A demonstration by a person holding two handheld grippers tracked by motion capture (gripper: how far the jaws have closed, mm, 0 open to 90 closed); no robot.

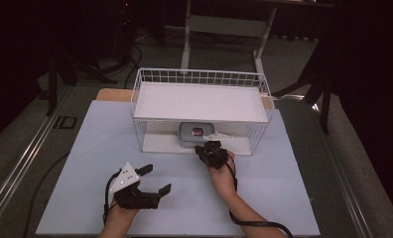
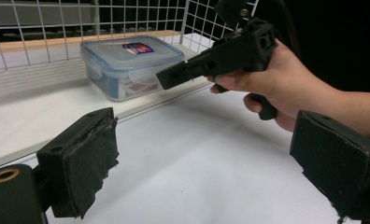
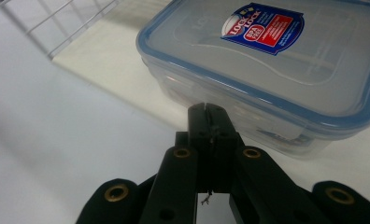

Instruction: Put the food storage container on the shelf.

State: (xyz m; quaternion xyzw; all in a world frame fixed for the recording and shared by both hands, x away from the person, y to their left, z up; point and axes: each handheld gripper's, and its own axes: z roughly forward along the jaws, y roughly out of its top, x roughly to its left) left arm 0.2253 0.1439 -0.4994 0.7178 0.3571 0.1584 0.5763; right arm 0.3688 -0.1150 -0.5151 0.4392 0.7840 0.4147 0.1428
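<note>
A clear plastic food box with a blue-rimmed lid and a red and blue label sits on the lower floor of a white wire rack. My right gripper is shut with nothing between its jaws. It points at the box's near side from just outside the rack. I cannot tell whether the tips touch the box. My left gripper stands open and empty over the table at the front left, well away from the box.
The rack has a flat white shelf on top, above the box, and wire walls at its sides. It stands at the far middle of a white table board. Dark floor and a stand's legs lie beyond.
</note>
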